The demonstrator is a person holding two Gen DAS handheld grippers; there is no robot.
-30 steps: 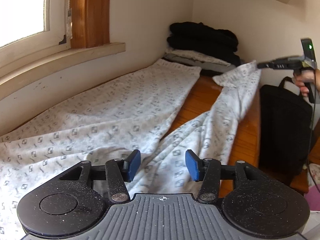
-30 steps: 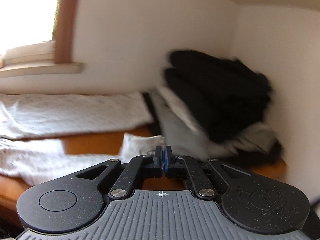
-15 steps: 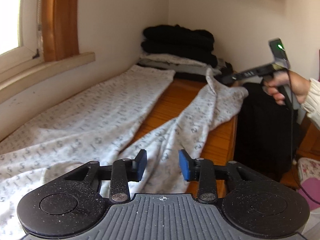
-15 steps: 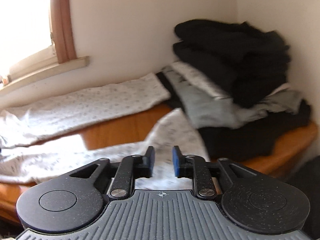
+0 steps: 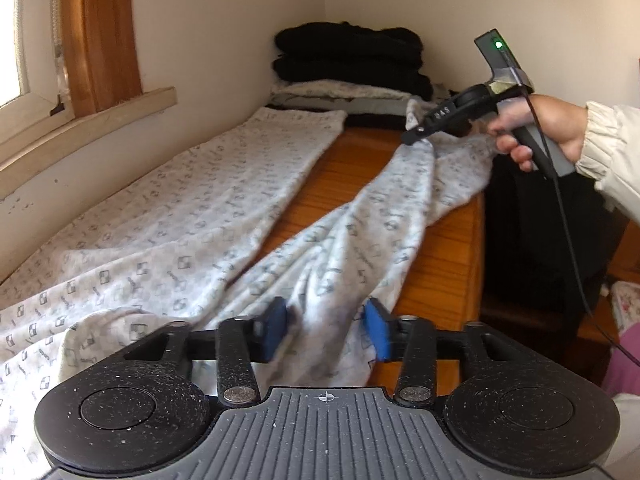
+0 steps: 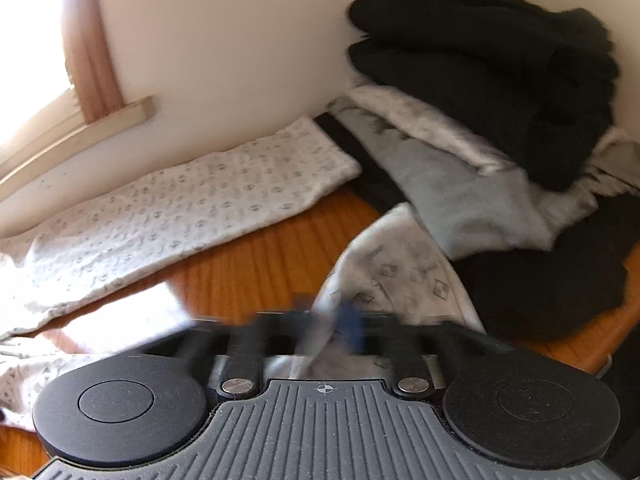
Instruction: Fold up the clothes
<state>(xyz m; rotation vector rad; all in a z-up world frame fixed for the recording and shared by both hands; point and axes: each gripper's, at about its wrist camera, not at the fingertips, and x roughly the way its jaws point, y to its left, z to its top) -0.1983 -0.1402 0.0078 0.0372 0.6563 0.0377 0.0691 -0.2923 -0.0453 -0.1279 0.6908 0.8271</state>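
White patterned trousers lie spread on the wooden table, one leg flat along the wall, the other leg rumpled toward the table's right edge. My left gripper is open just above the near, bunched part of that leg. My right gripper, held by a hand, is at the leg's far hem. In the right wrist view its fingers are motion-blurred, with the hem cloth running between them, so their state is unclear.
A stack of folded black, grey and white clothes fills the far corner against the wall. A window sill runs along the left wall. A black bag stands beyond the table's right edge.
The right gripper held the leg hem up, then opened and dropped lower; now its fingers blur around the hem. The left gripper moved forward and lower over the near cloth.
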